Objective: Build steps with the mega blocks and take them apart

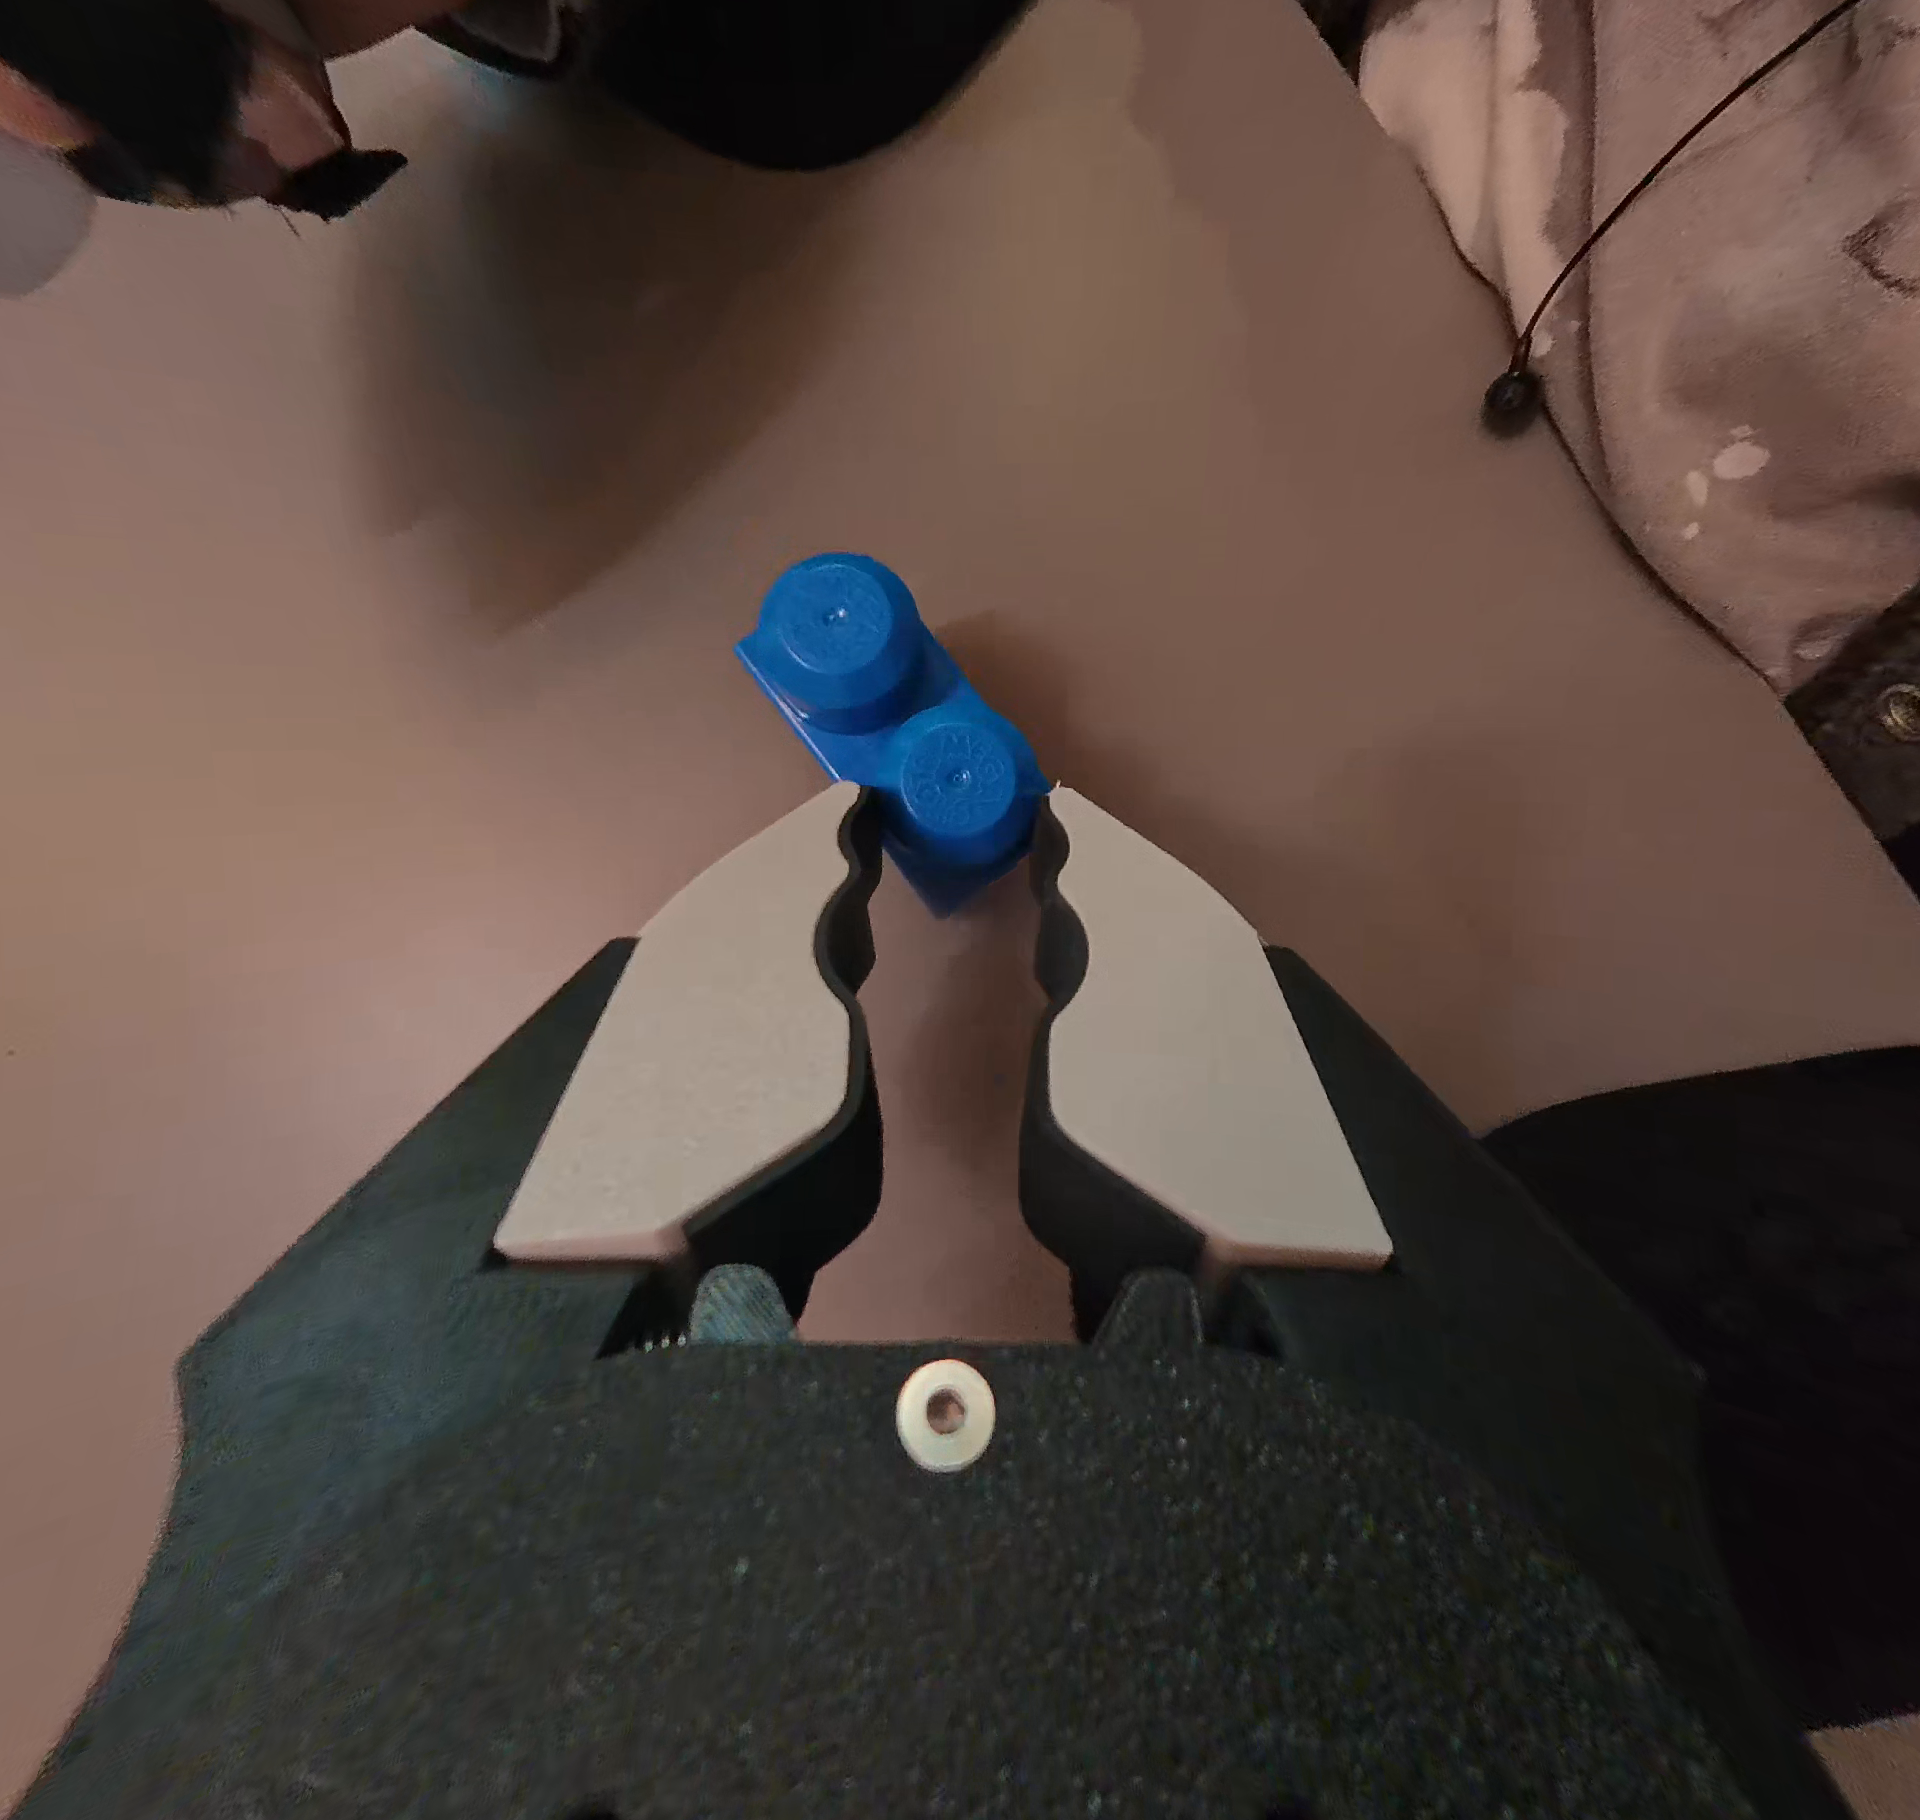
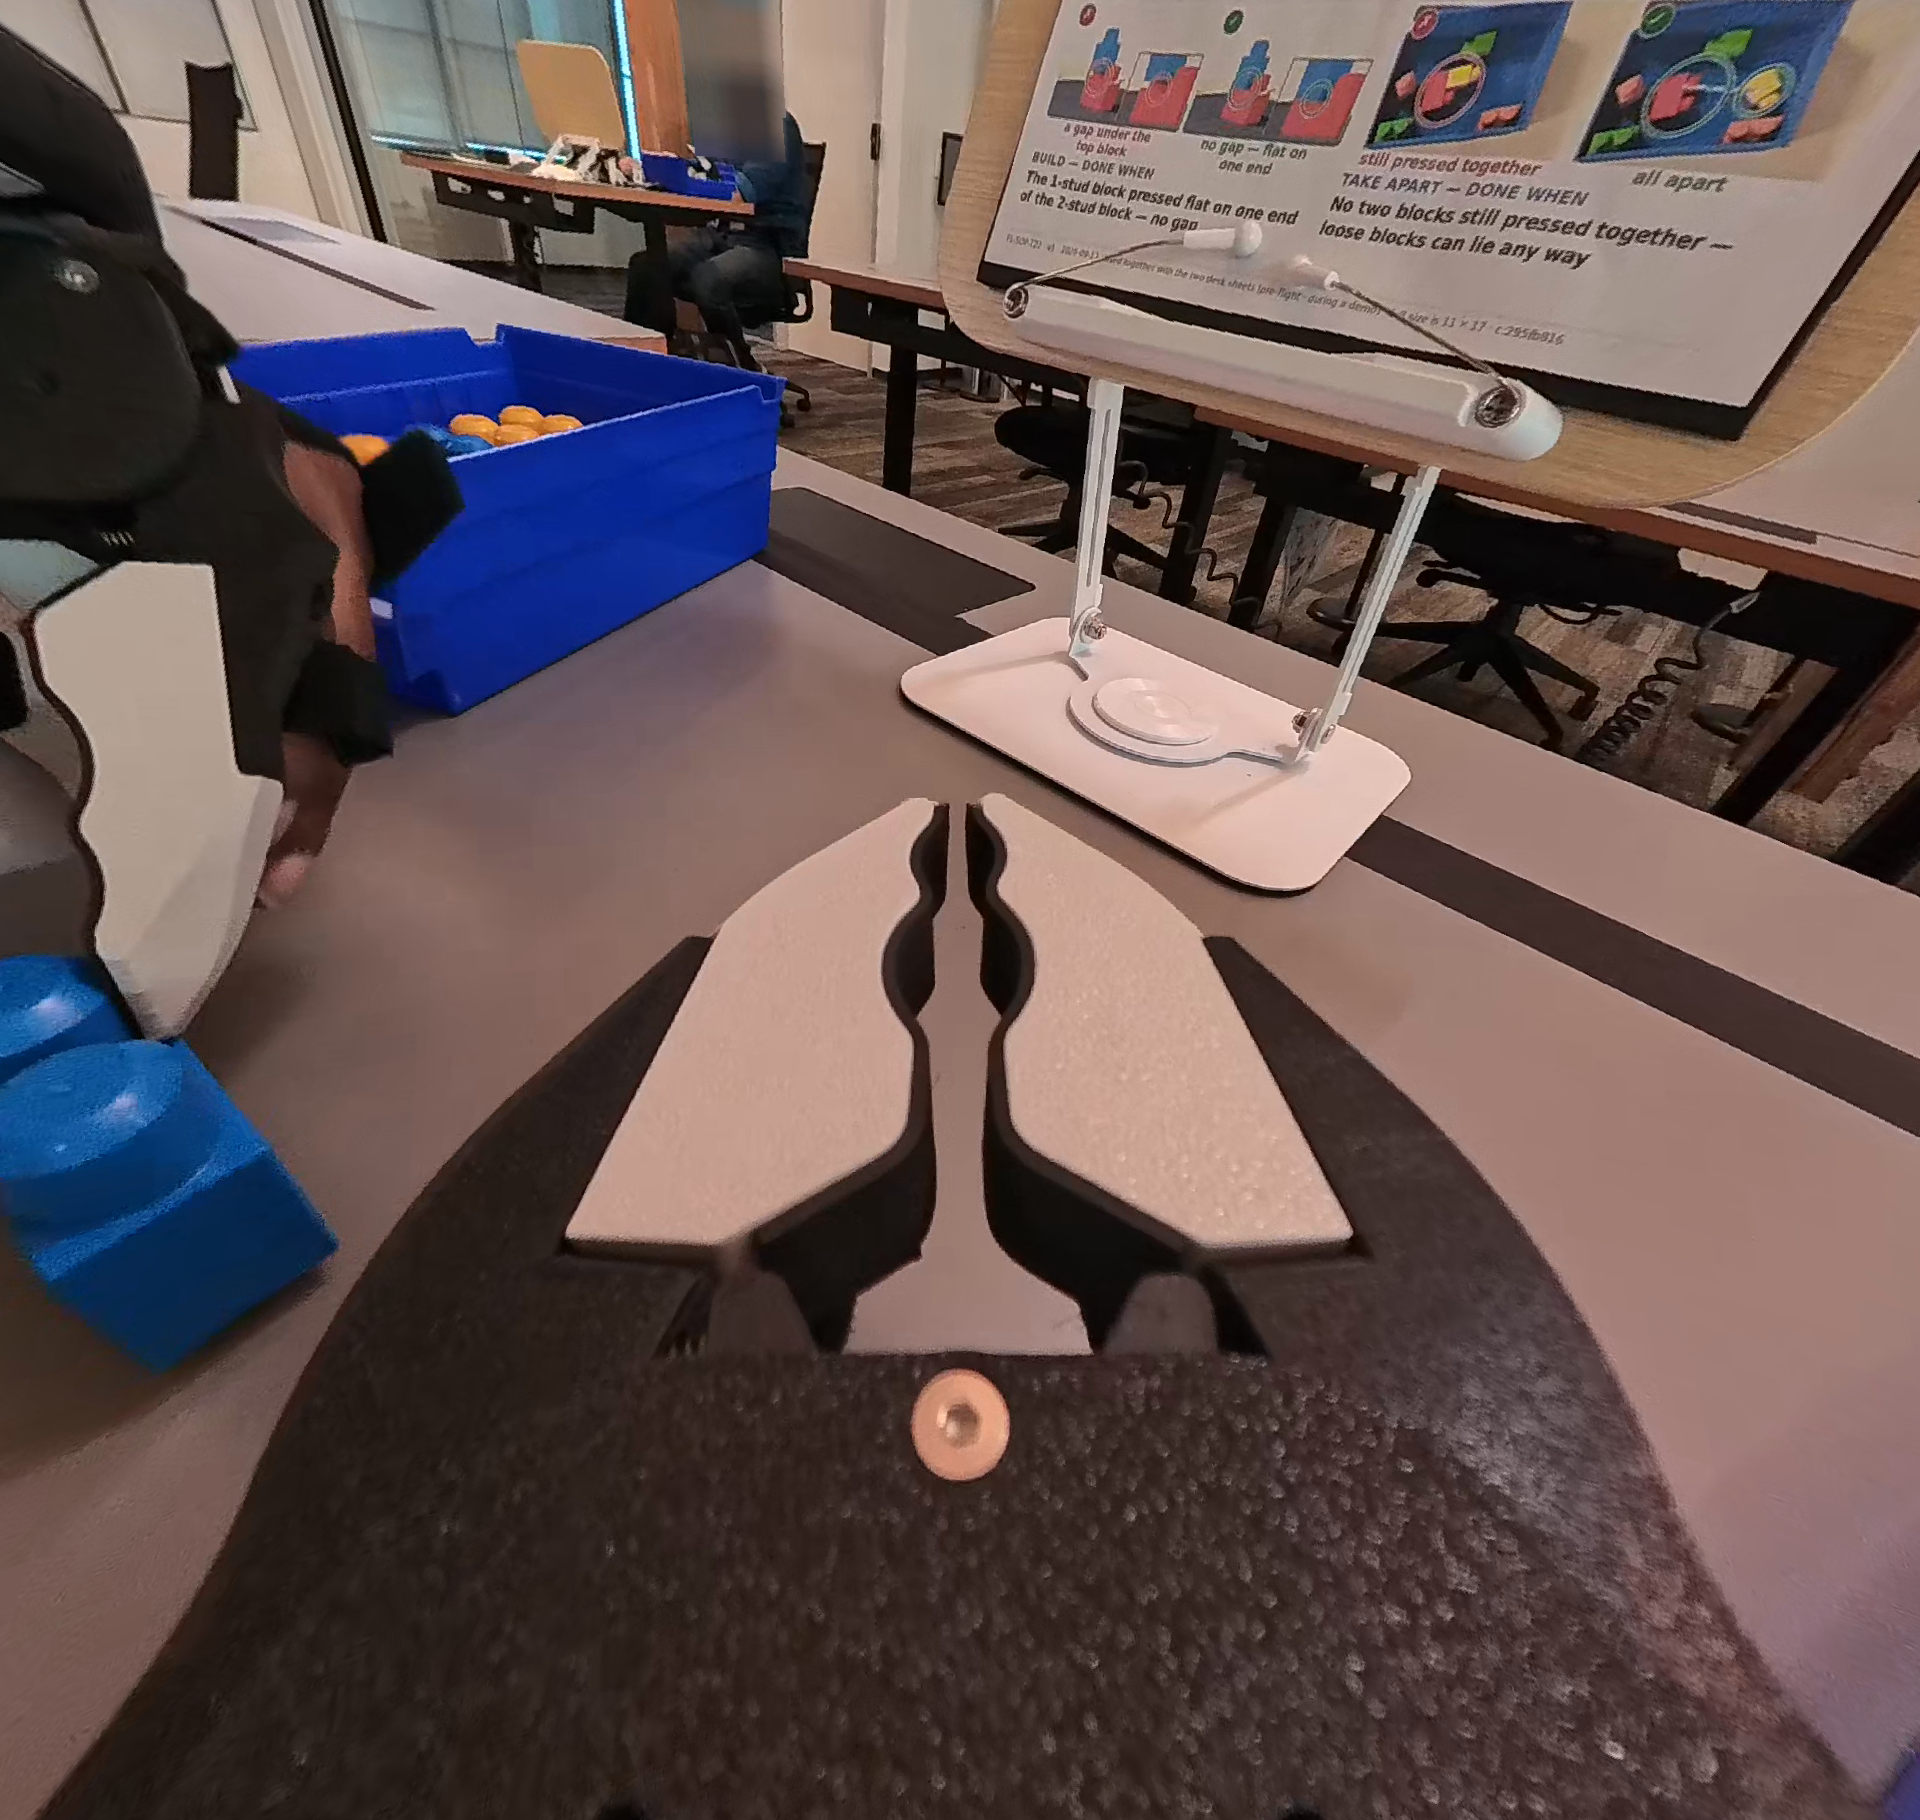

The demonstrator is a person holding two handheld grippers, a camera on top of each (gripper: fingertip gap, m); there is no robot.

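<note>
A blue two-stud mega block (image 1: 883,700) stands on the grey table (image 1: 312,835), studs up. My left gripper (image 1: 951,804) points down at it, and its two fingertips press the sides of the block's near end. In the right wrist view the same block (image 2: 135,1188) sits at the left edge, with one white finger of the left gripper (image 2: 156,783) against its far end. My right gripper (image 2: 958,820) hovers low over the table to the right of the block, jaws closed and empty.
A blue bin (image 2: 582,534) holding orange and blue blocks stands at the back left. A white stand (image 2: 1153,742) carrying an instruction board (image 2: 1455,160) stands ahead of the right gripper. A person's sleeve and jacket (image 1: 1662,264) lie along the table edge. Tip to tip, the grippers are about 20 centimetres apart.
</note>
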